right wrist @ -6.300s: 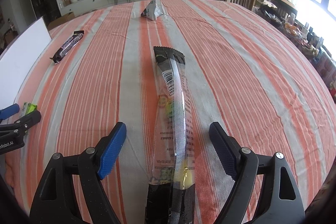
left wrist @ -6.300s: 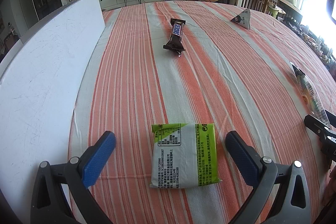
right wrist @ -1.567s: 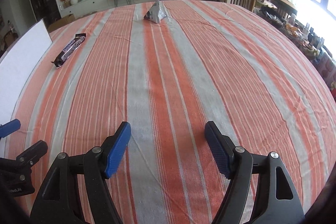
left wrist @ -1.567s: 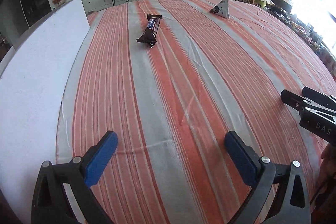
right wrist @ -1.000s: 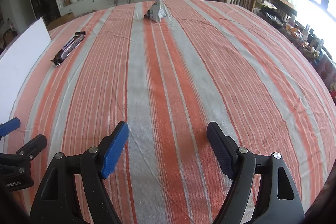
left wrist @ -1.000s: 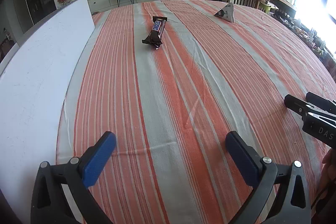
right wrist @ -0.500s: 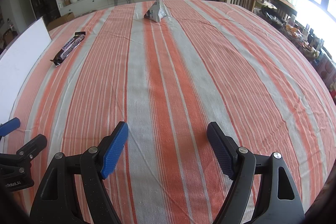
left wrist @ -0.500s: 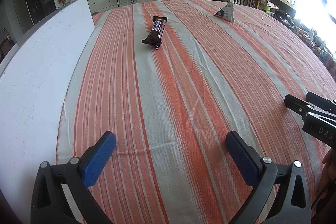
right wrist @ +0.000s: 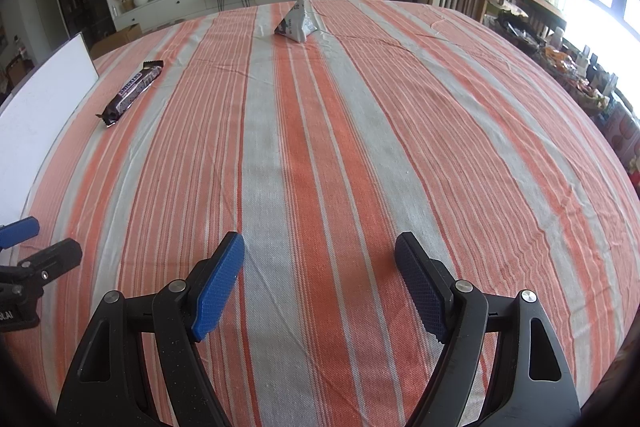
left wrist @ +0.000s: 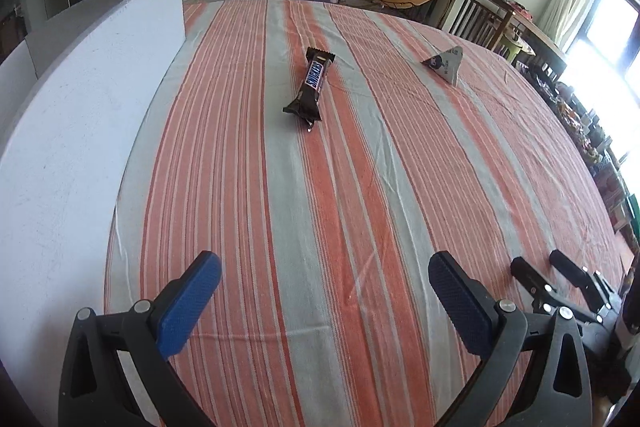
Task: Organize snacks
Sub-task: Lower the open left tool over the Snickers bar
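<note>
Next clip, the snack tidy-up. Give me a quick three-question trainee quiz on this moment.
1. True or false: the left gripper holds the chocolate bar.
2. Which snack lies nearer the white board? A the chocolate bar; B the triangular packet.
3. Fill in: the right gripper has its jaws ____ over the striped tablecloth.

Key: 1 false, it is open and empty, well short of the bar; 2 A; 3 open, nothing between them.
</note>
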The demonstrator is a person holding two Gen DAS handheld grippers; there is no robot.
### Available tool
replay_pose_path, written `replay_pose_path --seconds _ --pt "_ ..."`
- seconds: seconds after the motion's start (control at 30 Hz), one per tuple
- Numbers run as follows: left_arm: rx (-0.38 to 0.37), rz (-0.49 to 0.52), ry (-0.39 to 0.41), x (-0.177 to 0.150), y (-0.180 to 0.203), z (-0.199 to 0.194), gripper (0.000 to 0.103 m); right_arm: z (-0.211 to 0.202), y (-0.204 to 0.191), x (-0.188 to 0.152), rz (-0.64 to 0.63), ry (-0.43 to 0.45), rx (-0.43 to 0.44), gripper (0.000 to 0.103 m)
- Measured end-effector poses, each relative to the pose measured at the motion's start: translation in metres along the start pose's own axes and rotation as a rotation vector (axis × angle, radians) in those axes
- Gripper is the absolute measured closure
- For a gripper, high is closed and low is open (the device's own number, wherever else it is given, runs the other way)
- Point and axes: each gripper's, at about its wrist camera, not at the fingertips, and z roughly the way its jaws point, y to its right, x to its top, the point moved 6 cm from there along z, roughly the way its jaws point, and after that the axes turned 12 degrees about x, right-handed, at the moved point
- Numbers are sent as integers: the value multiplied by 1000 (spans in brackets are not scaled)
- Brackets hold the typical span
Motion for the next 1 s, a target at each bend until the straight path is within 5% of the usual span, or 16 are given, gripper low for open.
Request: replay_pose_path --seconds 0.2,0.4,0.43,0.47,0.6,0.83,0.9,0.97,1.0 --pt "47 -12 -79 74 5 50 8 1 -1 0 0 0 3 22" --pt "158 82 -87 112 13 97 51 2 0 0 0 -1 6 21" --pt "129 79 -78 115 14 98 78 2 0 0 -1 -1 6 20" --pt "107 77 -77 116 15 99 86 2 0 -1 -1 -1 7 20" --pt "119 68 -44 101 9 83 86 3 -1 -1 -2 -1 6 20" --pt "63 107 -17 25 22 25 85 2 -1 -1 -1 -1 7 20" --pt "62 119 2 15 25 19 77 2 -1 -1 -1 -1 7 20" --pt "83 130 20 10 23 20 38 2 -1 -1 -1 -1 7 20" --pt "101 135 28 8 21 22 31 2 -1 -1 -1 0 6 20"
